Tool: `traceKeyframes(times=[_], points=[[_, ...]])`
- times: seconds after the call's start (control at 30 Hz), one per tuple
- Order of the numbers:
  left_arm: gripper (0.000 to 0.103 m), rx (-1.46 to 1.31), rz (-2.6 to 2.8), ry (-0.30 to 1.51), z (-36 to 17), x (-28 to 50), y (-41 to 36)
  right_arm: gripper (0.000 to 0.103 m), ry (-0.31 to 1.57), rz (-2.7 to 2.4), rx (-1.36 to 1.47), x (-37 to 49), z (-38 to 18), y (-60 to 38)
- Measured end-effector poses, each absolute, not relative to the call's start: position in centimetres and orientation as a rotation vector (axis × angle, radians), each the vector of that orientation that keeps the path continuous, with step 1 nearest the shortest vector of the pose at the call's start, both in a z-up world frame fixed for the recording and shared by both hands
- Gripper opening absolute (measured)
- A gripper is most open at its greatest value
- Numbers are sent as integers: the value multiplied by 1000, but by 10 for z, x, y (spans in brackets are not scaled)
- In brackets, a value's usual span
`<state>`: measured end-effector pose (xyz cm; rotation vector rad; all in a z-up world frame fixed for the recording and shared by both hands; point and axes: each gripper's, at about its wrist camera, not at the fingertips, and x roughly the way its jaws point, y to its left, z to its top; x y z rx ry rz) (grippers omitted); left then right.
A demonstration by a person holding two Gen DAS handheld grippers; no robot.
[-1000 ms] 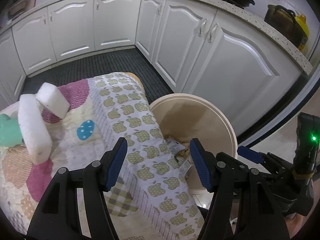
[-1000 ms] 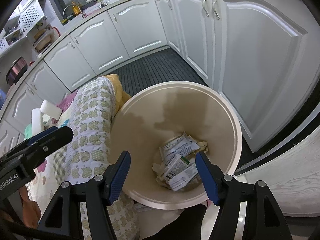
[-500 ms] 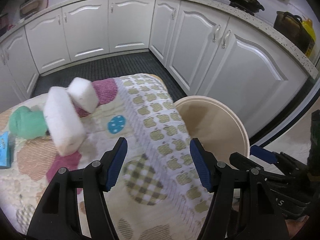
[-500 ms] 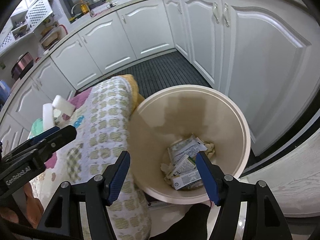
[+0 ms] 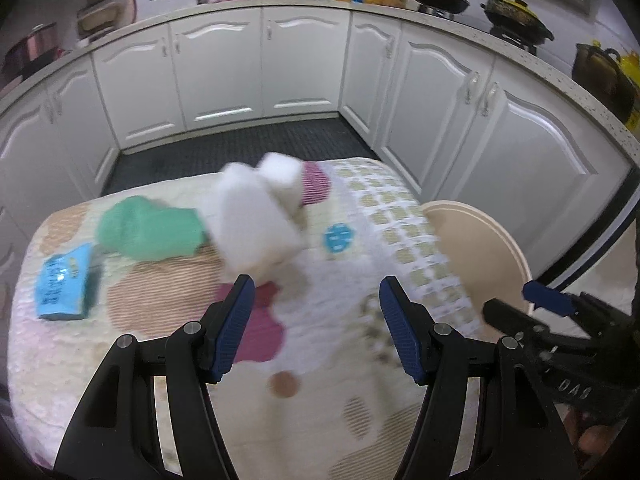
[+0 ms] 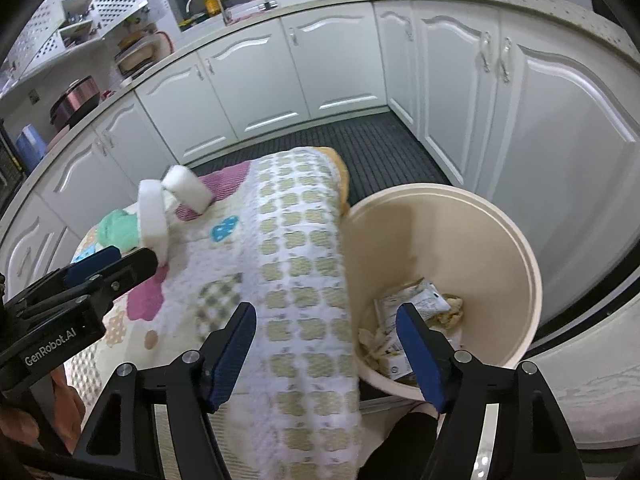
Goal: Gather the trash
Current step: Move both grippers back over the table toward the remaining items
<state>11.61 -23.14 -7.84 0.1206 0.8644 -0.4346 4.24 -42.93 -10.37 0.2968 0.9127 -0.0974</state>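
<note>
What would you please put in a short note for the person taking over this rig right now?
Left gripper: open, empty, above the quilted cloth.
Right gripper: open, empty, jaws just widened, at the cloth's edge beside the beige bin.
Done: wrappers lie in the bin.
Left: two white foam blocks, a green bundle and a blue packet remain on the cloth.

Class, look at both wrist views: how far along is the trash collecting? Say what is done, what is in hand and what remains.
Done: several wrappers already lie in the beige bin. In hand: nothing; the left gripper and the right gripper are both open and empty above the quilt. Left: two white foam blocks, a green crumpled thing and a blue packet are still on the quilt.
</note>
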Motion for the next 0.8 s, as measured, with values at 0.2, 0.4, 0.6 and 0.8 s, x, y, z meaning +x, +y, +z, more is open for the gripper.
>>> traceKeyframes(times=[0.2, 0.4, 0.6, 0.8], points=[[64, 90, -362, 875, -82, 122, -186, 70, 913, -56, 264, 52, -99, -403], [64, 63, -301, 884, -86, 127, -150, 70, 919, -7, 237, 64, -97, -372], [64, 26, -236, 890, -88, 135, -105, 71, 935, 47, 210, 75, -97, -343], [64, -34, -188, 922, -96, 152, -59, 71, 946, 109, 184, 88, -96, -316]])
